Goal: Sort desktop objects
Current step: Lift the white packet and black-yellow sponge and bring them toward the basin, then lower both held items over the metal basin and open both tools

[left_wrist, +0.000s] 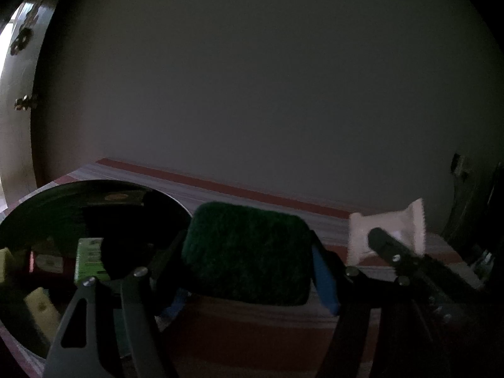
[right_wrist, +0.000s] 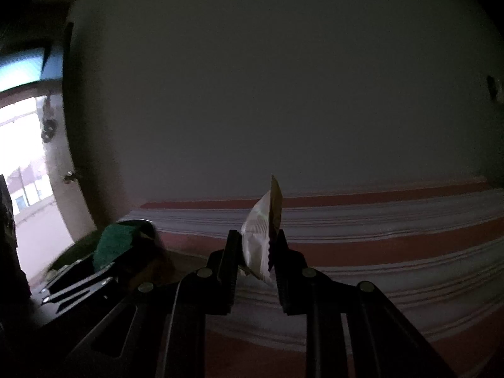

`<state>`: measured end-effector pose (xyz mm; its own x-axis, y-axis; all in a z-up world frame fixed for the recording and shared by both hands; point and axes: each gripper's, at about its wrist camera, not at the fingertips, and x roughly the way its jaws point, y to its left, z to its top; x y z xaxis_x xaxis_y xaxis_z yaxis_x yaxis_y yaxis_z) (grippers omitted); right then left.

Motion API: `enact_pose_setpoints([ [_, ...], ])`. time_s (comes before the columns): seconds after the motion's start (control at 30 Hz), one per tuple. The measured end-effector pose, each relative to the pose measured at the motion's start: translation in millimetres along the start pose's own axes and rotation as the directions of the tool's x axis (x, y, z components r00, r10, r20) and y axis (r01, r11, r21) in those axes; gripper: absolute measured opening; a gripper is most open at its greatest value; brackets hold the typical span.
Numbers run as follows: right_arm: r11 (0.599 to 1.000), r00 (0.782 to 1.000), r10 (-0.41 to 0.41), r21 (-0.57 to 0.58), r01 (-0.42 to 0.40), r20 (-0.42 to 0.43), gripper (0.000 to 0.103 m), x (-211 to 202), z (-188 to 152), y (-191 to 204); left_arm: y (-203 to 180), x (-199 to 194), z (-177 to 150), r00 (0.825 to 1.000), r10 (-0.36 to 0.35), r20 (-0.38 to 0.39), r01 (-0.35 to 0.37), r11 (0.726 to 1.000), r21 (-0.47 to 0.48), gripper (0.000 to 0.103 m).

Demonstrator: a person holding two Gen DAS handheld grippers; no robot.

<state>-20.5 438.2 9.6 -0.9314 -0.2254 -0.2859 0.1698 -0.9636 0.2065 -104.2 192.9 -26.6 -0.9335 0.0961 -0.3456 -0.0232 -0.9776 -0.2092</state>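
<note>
My left gripper is shut on a dark green scouring pad and holds it above the striped cloth, just right of a dark round bowl. The bowl holds a green packet and yellow pieces. My right gripper is shut on a small white sachet held upright above the cloth. In the left wrist view the sachet and the right gripper's finger show at the right. In the right wrist view the pad and the bowl show at the left.
A red and white striped cloth covers the table. A plain grey wall stands close behind it. A bright window and a door frame with hinges are at the left. A dark object stands at the far right.
</note>
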Motion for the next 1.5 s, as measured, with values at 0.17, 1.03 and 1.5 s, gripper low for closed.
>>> enact_pose_setpoints([
  [0.17,0.997,0.998,0.07,0.013,-0.07,0.003,0.023,-15,3,3,8,-17,10,0.999,0.02,0.038,-0.02,1.0,-0.015,0.071],
  [1.03,0.965,0.977,0.213,-0.156,-0.209,0.012,0.023,2,10,90,60,-44,28,0.939,0.342,0.039,-0.337,0.936,-0.101,0.071],
  [1.5,0.974,0.979,0.191,-0.114,-0.198,-0.069,0.023,44,13,100,127,-31,48,0.915,0.402,-0.023,-0.402,0.911,-0.088,0.071],
])
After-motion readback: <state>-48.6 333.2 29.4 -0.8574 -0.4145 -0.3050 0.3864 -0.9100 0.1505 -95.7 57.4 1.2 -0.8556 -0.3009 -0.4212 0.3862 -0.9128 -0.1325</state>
